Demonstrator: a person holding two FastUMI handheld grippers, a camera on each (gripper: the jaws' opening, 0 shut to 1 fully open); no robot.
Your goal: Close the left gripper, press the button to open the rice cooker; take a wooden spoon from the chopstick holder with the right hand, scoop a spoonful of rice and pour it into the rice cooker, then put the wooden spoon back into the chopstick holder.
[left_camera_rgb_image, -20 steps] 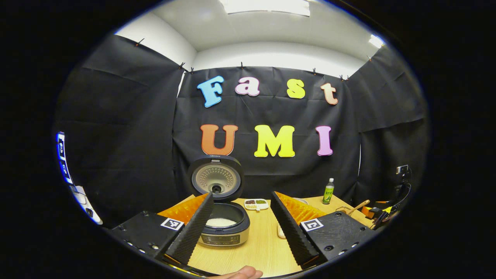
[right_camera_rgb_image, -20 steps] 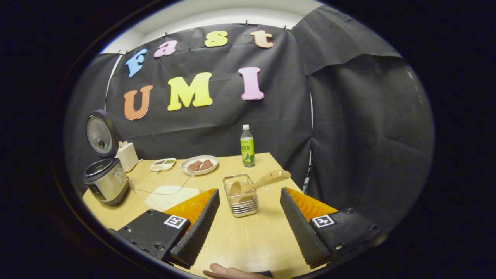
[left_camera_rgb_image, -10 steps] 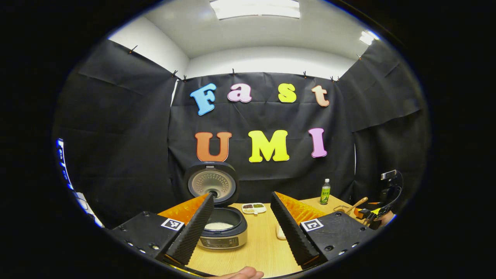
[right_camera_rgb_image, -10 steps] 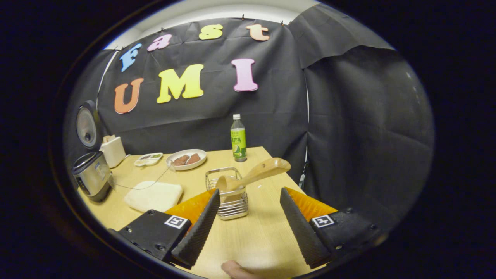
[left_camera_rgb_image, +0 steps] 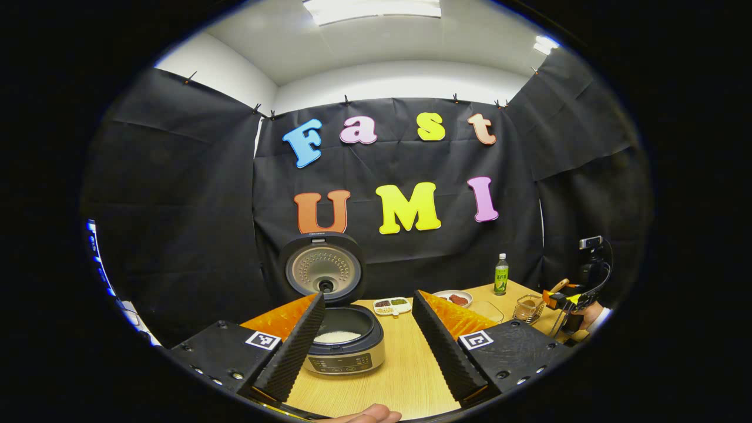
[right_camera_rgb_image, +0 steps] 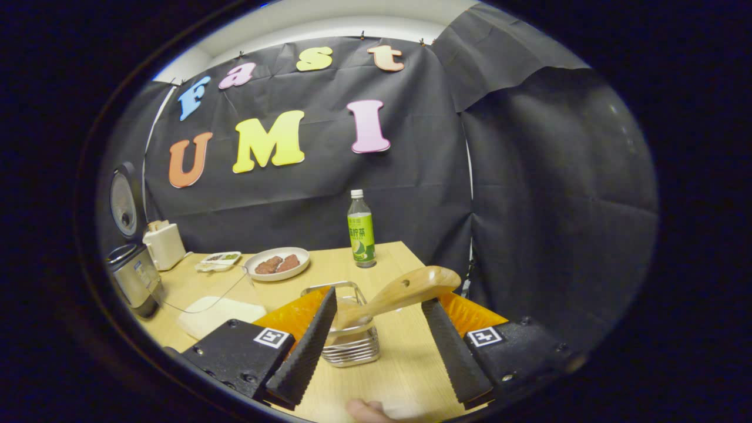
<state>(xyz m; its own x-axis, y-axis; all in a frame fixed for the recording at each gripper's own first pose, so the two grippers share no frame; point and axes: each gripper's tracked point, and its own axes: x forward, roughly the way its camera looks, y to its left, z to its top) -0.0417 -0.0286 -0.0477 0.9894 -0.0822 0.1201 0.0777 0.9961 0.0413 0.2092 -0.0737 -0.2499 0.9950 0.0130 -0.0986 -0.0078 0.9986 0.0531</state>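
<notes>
The pale wooden spoon (right_camera_rgb_image: 405, 291) leans in the wire chopstick holder (right_camera_rgb_image: 351, 343) on the desk (right_camera_rgb_image: 405, 370), handle slanting up-right between the right gripper's (right_camera_rgb_image: 379, 346) wide-open, empty jaws; left gripper (left_camera_rgb_image: 367, 346) also gapes empty.

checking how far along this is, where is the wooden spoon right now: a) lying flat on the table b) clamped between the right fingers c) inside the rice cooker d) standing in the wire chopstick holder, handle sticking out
d: in the right gripper view the wooden spoon sits in the chopstick holder, its handle slanting up and out, while the right gripper is open around it with gaps on both sides.
</notes>
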